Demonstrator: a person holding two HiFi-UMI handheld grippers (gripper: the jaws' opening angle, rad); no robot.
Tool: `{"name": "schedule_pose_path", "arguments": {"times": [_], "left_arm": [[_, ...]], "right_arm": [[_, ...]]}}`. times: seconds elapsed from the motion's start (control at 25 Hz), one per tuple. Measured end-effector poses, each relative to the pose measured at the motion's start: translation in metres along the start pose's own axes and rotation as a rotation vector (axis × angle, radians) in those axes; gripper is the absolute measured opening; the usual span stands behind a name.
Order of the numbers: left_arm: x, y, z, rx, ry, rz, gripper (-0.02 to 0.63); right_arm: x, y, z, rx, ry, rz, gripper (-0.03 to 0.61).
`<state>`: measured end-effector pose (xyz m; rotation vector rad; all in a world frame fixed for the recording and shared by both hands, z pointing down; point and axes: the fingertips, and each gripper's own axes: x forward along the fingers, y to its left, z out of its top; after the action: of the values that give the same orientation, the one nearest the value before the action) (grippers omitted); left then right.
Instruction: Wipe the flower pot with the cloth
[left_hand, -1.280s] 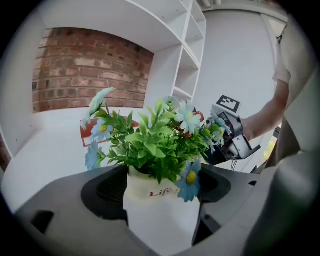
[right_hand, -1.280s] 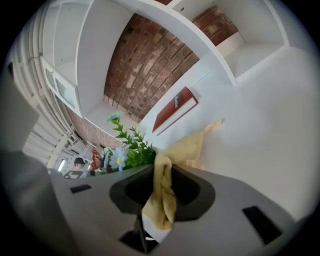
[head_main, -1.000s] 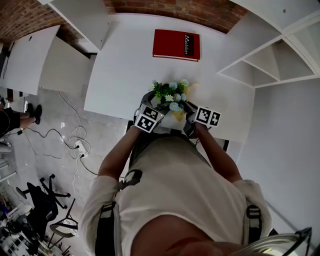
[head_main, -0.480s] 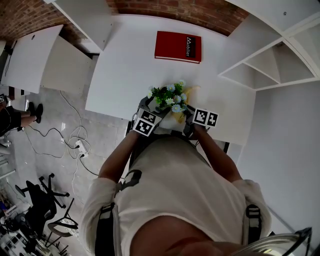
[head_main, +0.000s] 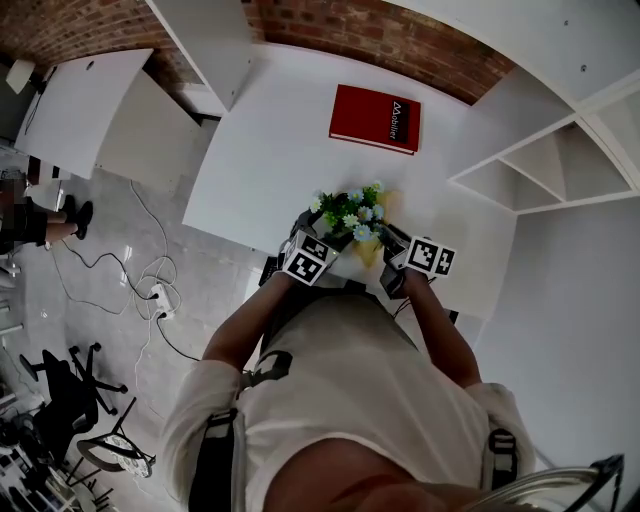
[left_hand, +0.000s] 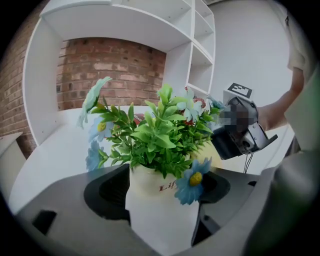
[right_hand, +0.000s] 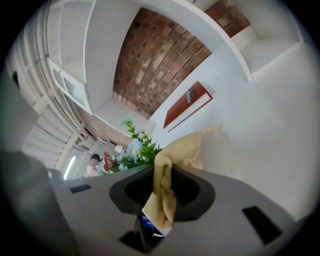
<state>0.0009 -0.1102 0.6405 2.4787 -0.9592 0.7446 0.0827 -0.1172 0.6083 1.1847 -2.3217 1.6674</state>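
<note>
A white flower pot with green leaves and blue flowers is lifted at the table's near edge. My left gripper is shut on the pot, one jaw on each side of its body. My right gripper is shut on a yellow cloth, which sticks up and out past the jaws. In the head view the left gripper is at the pot's left and the right gripper at its right, with the cloth against the pot's right side. The right gripper also shows behind the plant.
A red book lies at the back of the white table near the brick wall. White shelves stand at the right. Cables and chairs are on the floor at the left.
The head view has shifted, so the table and book sit further right in the picture. Both grippers stay at the pot. The right one with the cloth has risen slightly.
</note>
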Motion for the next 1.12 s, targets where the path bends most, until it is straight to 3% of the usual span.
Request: {"name": "schedule_pose_path", "arguments": {"times": [0.16, 0.48, 0.6, 0.88, 1.12], "left_arm": [[-0.001, -0.002, -0.004, -0.005, 0.008, -0.010, 0.376], [-0.007, 0.008, -0.003, -0.037, 0.005, 0.010, 0.376], [-0.015, 0.015, -0.007, -0.033, 0.012, 0.020, 0.376], [-0.029, 0.022, 0.001, -0.043, 0.000, 0.019, 0.376], [-0.022, 0.021, 0.002, -0.031, 0.015, -0.021, 0.376]], "right_arm": [[-0.009, -0.003, 0.009, 0.104, -0.061, 0.055, 0.100], [0.023, -0.015, -0.051, 0.058, 0.095, -0.049, 0.100], [0.032, -0.014, -0.062, 0.041, 0.131, -0.050, 0.100], [0.023, -0.018, -0.056, 0.064, 0.156, -0.047, 0.101], [0.012, -0.003, -0.018, 0.093, 0.070, -0.010, 0.101]]}}
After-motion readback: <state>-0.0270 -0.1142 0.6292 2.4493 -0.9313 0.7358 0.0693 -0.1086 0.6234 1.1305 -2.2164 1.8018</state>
